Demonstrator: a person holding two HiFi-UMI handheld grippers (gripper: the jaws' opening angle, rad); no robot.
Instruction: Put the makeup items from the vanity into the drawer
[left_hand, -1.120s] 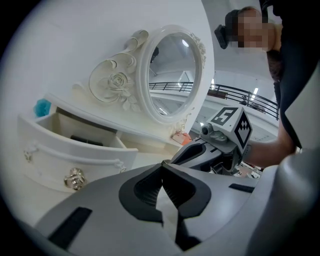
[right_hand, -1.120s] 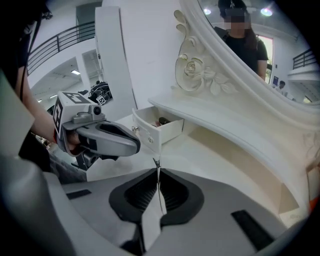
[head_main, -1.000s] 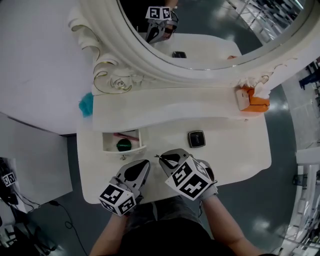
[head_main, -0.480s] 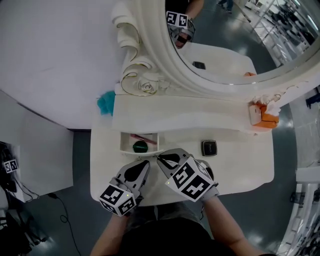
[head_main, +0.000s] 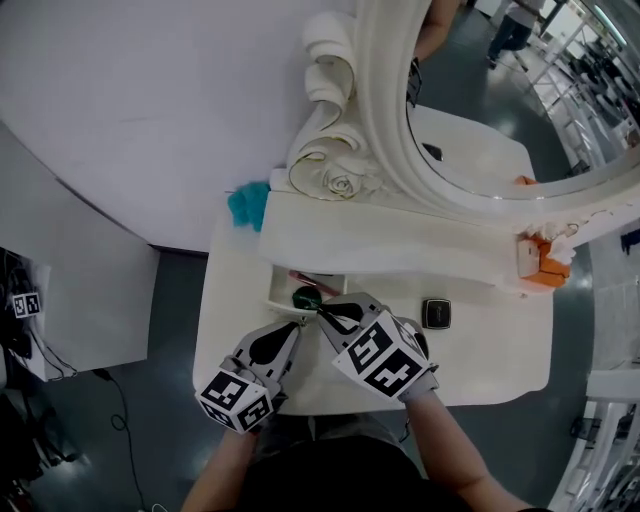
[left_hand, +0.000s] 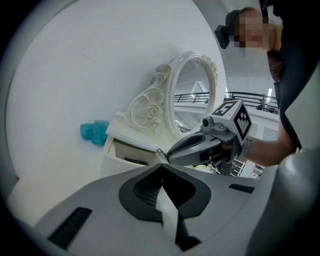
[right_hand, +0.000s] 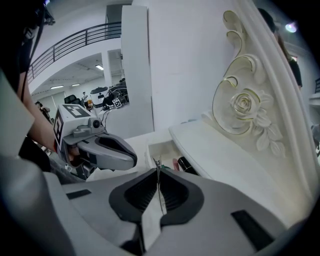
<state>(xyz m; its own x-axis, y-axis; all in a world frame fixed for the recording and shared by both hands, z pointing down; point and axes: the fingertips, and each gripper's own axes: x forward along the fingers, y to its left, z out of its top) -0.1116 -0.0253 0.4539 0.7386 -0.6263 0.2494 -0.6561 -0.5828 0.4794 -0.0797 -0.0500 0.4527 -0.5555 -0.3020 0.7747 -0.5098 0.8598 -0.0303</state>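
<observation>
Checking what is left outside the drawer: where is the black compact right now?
In the head view, the black compact lies on the vanity top, just right of the right gripper and in front of the raised shelf.

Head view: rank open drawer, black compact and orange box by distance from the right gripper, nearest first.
1. open drawer: right at the right gripper jaws, just left of them.
2. black compact: on the tabletop to its right.
3. orange box: far right, by the mirror frame.

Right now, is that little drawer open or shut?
Open: the drawer sticks out below the shelf, and a dark green item shows inside.
</observation>
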